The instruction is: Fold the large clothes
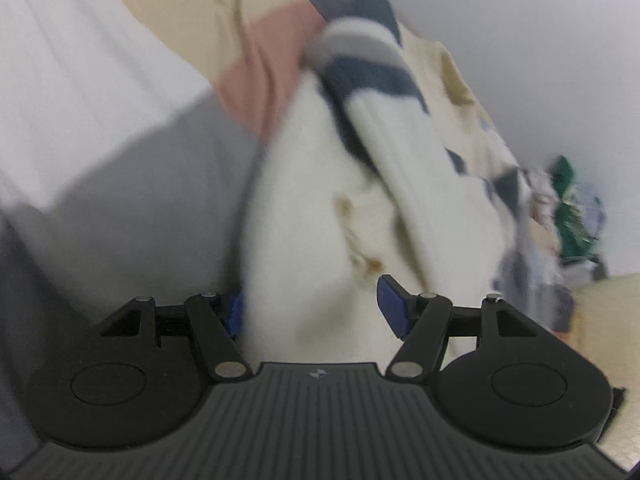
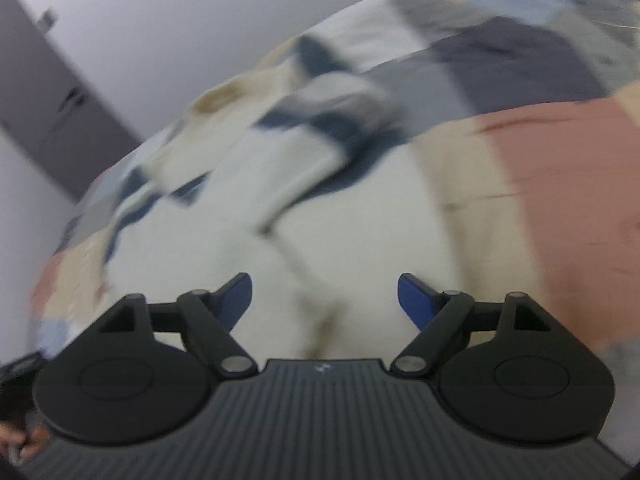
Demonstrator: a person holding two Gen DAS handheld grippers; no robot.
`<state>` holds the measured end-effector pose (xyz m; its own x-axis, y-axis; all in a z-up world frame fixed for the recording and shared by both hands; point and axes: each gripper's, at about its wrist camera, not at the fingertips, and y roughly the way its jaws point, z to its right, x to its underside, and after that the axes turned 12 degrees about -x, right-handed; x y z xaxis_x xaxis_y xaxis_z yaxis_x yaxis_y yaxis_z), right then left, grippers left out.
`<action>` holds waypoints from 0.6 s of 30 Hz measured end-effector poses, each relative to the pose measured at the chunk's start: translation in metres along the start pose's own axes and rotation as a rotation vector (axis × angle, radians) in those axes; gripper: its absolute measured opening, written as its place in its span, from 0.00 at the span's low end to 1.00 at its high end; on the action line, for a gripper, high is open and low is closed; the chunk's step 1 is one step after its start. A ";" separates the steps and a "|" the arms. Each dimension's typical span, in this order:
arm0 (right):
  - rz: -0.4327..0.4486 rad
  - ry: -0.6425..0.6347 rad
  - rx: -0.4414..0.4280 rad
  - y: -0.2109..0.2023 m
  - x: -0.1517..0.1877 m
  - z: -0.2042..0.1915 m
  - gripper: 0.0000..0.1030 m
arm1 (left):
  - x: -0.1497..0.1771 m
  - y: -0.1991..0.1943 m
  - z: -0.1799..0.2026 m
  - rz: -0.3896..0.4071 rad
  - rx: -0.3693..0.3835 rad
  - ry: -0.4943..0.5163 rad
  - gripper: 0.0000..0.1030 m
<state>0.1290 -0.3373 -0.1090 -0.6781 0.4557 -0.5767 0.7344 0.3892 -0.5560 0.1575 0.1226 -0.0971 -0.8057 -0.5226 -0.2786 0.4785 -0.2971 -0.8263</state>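
A large cream sweater (image 1: 320, 216) with navy and grey stripes lies on a bed. In the left wrist view it bunches up between the blue fingers of my left gripper (image 1: 312, 308), which is open; the cloth covers most of the left finger. The view is blurred. In the right wrist view the same sweater (image 2: 280, 216) spreads out flat, a striped sleeve (image 2: 332, 116) across it. My right gripper (image 2: 325, 300) is open just over the cream cloth, with nothing between its fingers.
The bed has a patchwork cover of pink (image 2: 560, 184), beige, grey and white blocks (image 1: 80, 92). A heap of other clothes, one green (image 1: 568, 208), lies at the far end. A grey door (image 2: 52, 104) and pale walls stand behind.
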 end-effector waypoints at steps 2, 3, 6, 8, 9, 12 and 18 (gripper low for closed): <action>-0.005 0.045 0.028 -0.001 0.000 0.013 0.79 | 0.004 -0.002 0.004 -0.001 0.018 0.021 0.69; 0.004 0.066 0.047 -0.002 0.001 0.018 0.79 | 0.006 -0.003 0.006 -0.001 0.021 0.027 0.70; -0.002 0.110 0.148 -0.001 0.004 0.031 0.79 | 0.013 -0.005 0.005 -0.007 0.034 0.026 0.70; -0.016 0.153 0.175 -0.001 0.004 0.040 0.79 | 0.018 -0.006 0.002 -0.023 0.055 0.014 0.70; -0.032 0.188 0.155 0.002 0.005 0.046 0.80 | 0.021 -0.007 0.002 -0.031 0.067 0.015 0.70; -0.064 0.298 0.044 0.004 0.011 0.058 0.81 | 0.027 -0.016 0.004 -0.017 0.086 0.009 0.70; -0.062 0.488 -0.223 -0.007 0.025 0.063 0.81 | 0.032 -0.035 0.002 0.010 0.214 -0.027 0.70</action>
<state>0.1049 -0.3793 -0.1573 -0.6669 0.7248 -0.1729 0.7180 0.5630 -0.4092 0.1158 0.1141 -0.0765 -0.7923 -0.5465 -0.2712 0.5521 -0.4533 -0.6998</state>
